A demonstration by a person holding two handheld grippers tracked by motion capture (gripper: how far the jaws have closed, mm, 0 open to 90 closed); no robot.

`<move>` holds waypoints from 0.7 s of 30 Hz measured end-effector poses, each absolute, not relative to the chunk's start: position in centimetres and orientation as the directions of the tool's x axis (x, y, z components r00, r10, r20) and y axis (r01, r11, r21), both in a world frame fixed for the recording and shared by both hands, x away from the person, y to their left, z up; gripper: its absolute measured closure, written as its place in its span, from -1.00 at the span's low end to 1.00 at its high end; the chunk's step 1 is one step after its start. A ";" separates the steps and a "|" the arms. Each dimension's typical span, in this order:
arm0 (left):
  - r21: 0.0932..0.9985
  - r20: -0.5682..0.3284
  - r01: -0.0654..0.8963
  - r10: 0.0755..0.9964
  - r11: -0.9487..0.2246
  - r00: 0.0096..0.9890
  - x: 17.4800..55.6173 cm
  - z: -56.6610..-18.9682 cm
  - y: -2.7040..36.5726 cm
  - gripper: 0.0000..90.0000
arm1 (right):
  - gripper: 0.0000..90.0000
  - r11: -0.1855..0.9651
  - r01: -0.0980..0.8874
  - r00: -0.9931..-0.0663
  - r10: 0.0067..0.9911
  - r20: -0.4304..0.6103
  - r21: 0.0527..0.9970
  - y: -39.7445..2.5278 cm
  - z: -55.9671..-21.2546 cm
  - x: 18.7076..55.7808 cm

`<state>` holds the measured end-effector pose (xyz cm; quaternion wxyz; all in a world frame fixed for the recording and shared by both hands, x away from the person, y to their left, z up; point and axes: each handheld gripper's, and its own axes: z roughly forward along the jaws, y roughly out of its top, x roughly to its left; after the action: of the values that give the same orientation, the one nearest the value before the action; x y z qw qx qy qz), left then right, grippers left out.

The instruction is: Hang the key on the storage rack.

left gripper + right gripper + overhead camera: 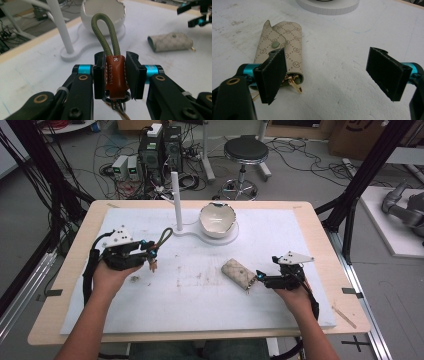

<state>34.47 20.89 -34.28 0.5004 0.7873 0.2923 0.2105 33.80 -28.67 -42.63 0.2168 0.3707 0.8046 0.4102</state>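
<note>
A: What does the left gripper (115, 75) hold?

B: A brown leather key fob (115, 75). The fingers (99, 75) press on both sides of the fob, closed against it. An olive cord loop (103, 32) rises from the top of the fob, and metal rings (117, 102) hang below it. In the high view, the left gripper (150, 254) sits over the left part of the bench (300, 212), with the cord loop (164, 237) pointing toward the white post (176, 200).

A: And the right gripper (329, 75)?

B: Its fingers (272, 75) stand wide apart with nothing between them. The left finger lies in front of the near end of a beige patterned key pouch (280, 42). Whether it touches the pouch cannot be told from this angle.

A: Where does the pouch lie?

B: Flat on the white sheet (200, 295), near the middle of the bench, just beside the right gripper (261, 277) in the high view. The pouch (239, 272) has a green snap button (275, 45) on its flap, and gold-coloured keys (295, 86) stick out of its near end.

A: What stands at the back of the bench?

B: A white stand (187, 231) with the upright post, and beside the post a white bowl (217, 219) with a jagged, eggshell-like rim. Both are well apart from the grippers.
</note>
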 end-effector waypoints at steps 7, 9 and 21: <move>0.921 0.053 0.230 0.685 -0.315 0.727 36.0 -31.9 21.0 0.55 | -0.62 0.391 0.421 -0.631 0.774 -0.045 0.818 -28.7 -42.7 33.8; 0.922 0.053 0.231 0.690 -0.312 0.722 36.6 -31.3 21.1 0.55 | -0.62 0.388 0.424 -0.631 0.775 -0.041 0.818 -28.6 -42.7 33.7; 0.921 0.089 0.214 0.711 -0.326 0.698 40.1 -28.5 19.7 0.55 | -0.62 0.389 0.426 -0.629 0.777 -0.042 0.817 -28.6 -42.8 33.8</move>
<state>40.12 19.68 -28.46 0.4982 0.7751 0.2983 0.2491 33.82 -28.62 -42.77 0.2152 0.3733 0.8051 0.4076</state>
